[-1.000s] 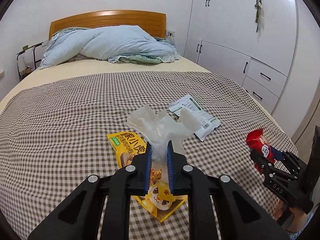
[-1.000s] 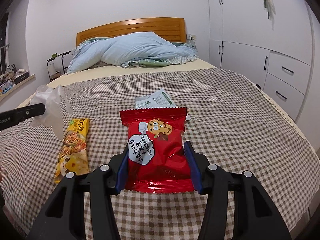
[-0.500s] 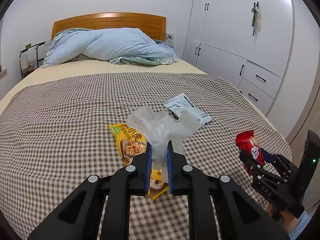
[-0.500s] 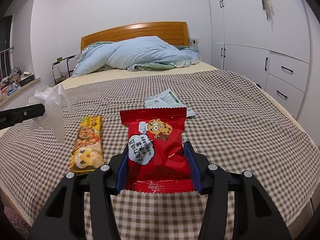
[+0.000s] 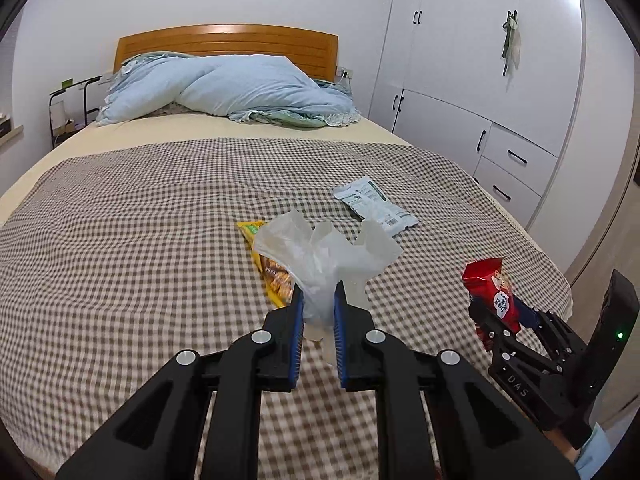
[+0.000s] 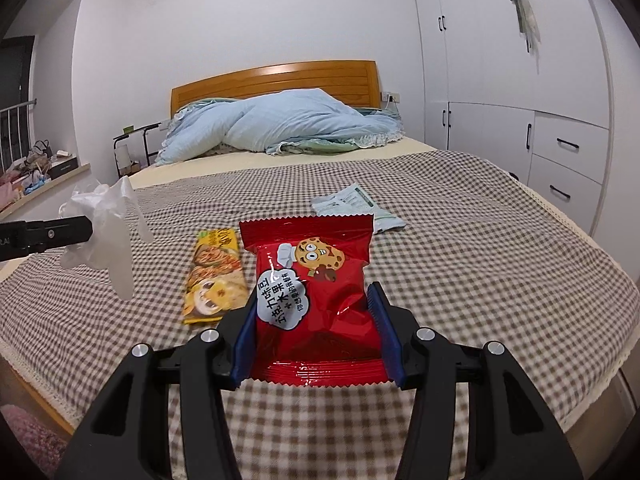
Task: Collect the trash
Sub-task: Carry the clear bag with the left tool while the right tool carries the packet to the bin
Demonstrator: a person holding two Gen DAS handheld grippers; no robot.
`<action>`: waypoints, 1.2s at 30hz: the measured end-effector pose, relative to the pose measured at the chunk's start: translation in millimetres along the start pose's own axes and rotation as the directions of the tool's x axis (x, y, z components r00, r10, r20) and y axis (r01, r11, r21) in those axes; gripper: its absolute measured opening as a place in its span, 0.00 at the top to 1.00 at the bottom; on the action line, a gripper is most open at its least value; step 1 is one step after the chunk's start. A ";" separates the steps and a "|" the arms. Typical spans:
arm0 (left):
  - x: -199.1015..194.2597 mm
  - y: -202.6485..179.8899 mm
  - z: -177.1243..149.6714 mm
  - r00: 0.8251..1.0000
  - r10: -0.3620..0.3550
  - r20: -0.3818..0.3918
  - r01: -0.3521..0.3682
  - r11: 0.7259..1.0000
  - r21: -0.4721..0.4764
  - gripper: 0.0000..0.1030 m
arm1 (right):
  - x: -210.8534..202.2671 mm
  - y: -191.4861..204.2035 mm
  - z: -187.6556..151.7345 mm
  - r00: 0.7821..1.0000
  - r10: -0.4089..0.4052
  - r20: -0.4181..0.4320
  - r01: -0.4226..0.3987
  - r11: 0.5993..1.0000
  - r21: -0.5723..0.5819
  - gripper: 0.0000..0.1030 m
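Note:
My left gripper (image 5: 317, 300) is shut on a crumpled translucent white plastic bag (image 5: 326, 252), held above the bed's foot end; the bag (image 6: 102, 228) also hangs at the left of the right wrist view. A red cookie packet (image 6: 314, 300) sits upright between the blue pads of my right gripper (image 6: 312, 292), which is shut on its sides; the same packet (image 5: 490, 290) shows at the lower right of the left wrist view. On the checked blanket (image 5: 140, 248) lie a yellow snack wrapper (image 6: 214, 276) and a white-green wrapper (image 5: 374, 206).
Blue bedding (image 5: 224, 94) is heaped at the wooden headboard (image 5: 228, 42). White wardrobes with drawers (image 5: 516, 160) run along the right side of the bed. A black rack (image 5: 68, 108) stands at the far left; a cluttered sill (image 6: 36, 176) lies left of the bed.
Both grippers have pulled back toward the bed's foot with their loads. The yellow and white-green wrappers now sit farther away, and the bag covers only part of the yellow one.

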State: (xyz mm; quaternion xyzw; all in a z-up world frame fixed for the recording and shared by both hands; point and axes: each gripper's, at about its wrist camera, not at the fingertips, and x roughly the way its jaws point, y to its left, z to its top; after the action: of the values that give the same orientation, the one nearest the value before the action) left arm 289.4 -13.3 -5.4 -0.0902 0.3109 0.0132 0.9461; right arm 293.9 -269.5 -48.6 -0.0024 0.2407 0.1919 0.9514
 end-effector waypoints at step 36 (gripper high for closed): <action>-84.2 -6.9 -71.5 1.000 -0.027 -0.010 0.027 1.000 0.002 0.89 | -80.3 22.0 -80.5 0.999 0.034 -0.009 -0.034 0.999 -0.022 0.51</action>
State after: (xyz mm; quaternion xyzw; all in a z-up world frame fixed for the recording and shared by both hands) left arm 180.2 -30.3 -11.1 -0.0934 0.3144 -0.0002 0.9447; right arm 184.0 -286.1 -81.0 -0.0096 0.2429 0.2107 0.9469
